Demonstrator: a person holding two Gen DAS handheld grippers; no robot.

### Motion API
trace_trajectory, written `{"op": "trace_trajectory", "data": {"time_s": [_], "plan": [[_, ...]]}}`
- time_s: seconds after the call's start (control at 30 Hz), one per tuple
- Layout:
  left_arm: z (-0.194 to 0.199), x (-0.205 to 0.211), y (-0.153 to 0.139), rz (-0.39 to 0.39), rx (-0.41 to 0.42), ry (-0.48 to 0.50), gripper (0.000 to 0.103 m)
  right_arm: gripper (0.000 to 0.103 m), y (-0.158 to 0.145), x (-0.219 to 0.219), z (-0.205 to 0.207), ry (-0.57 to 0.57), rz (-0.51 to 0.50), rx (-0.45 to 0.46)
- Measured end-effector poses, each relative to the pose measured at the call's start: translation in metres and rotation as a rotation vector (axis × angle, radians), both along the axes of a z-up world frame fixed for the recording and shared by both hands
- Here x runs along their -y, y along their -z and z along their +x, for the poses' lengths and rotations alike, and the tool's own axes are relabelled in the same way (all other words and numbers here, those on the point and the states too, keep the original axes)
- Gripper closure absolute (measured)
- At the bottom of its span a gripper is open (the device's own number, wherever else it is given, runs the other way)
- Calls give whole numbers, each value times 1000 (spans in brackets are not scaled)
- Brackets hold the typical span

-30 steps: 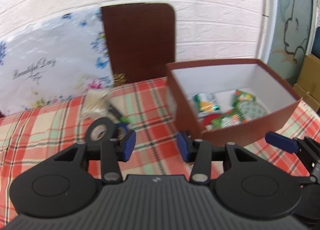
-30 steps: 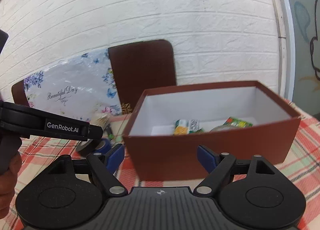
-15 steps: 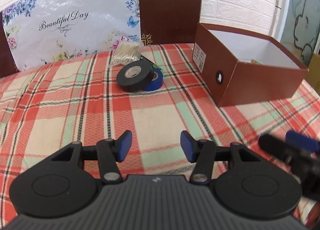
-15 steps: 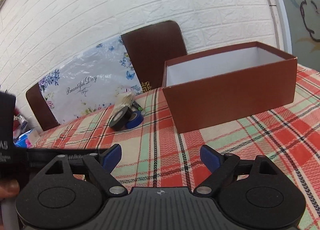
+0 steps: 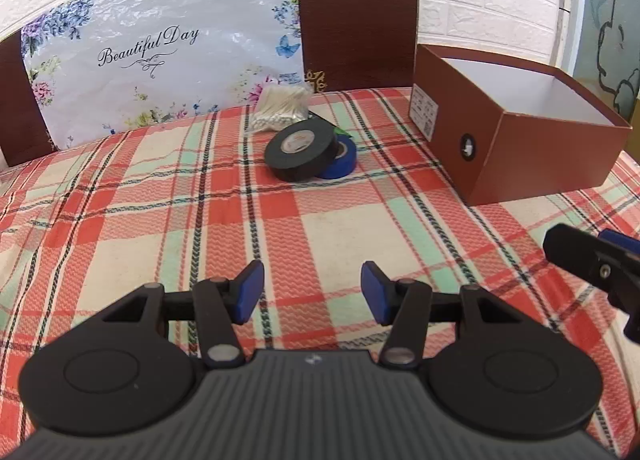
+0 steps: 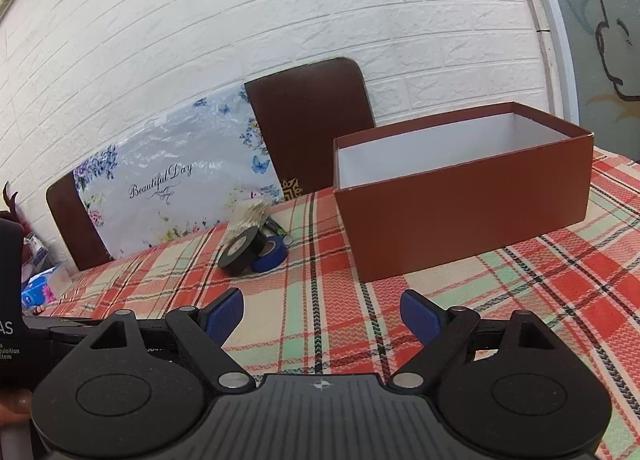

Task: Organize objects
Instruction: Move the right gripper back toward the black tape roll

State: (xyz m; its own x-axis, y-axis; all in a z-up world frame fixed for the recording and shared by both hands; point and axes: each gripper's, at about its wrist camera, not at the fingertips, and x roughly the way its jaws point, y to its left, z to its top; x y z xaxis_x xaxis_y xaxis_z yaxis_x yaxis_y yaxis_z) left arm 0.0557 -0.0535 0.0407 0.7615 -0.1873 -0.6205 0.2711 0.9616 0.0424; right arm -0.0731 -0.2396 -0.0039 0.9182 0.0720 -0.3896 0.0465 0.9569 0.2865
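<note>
A black tape roll (image 5: 301,149) (image 6: 239,253) leans on a smaller blue tape roll (image 5: 340,154) (image 6: 272,254) on the plaid tablecloth (image 5: 312,228), with a clear bag of cotton swabs (image 5: 280,110) (image 6: 246,216) just behind them. An open brown cardboard box (image 5: 516,148) (image 6: 460,216) with a white inside stands to their right. My left gripper (image 5: 312,294) is open and empty over bare cloth, well short of the rolls. My right gripper (image 6: 322,318) is open wide and empty in front of the box. Part of the right gripper (image 5: 592,260) shows at the left wrist view's right edge.
A floral plastic bag (image 5: 160,52) reading "Beautiful Day" leans on brown chair backs (image 5: 356,16) against the white brick wall behind the table. A small dark item (image 6: 280,230) lies behind the tape rolls. Clutter (image 6: 40,288) sits beyond the table's left end.
Both grippers have pulled back from the box and dropped toward the table's near side, so the box's inside is out of sight. The black tape roll now lies on the cloth, away from my left gripper.
</note>
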Motion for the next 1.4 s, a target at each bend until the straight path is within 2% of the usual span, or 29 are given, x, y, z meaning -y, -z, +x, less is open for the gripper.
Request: {"op": "trace_trajectory", "data": {"time_s": [0.53, 0.9, 1.1, 1.33, 1.4], "plan": [[30, -31, 19, 3, -26, -60, 46, 17, 14, -18, 24, -48, -42, -77], [60, -70, 29, 21, -16, -151, 44, 17, 24, -50, 54, -142, -91, -124], [78, -87, 31, 24, 8, -153, 40, 17, 24, -76, 77, -202, -148, -110], [134, -101, 34, 154, 86, -145, 39, 18, 20, -99, 112, -250, -216, -78], [137, -113, 41, 100, 108, -159, 34, 18, 18, -105, 122, -256, -236, -62]]}}
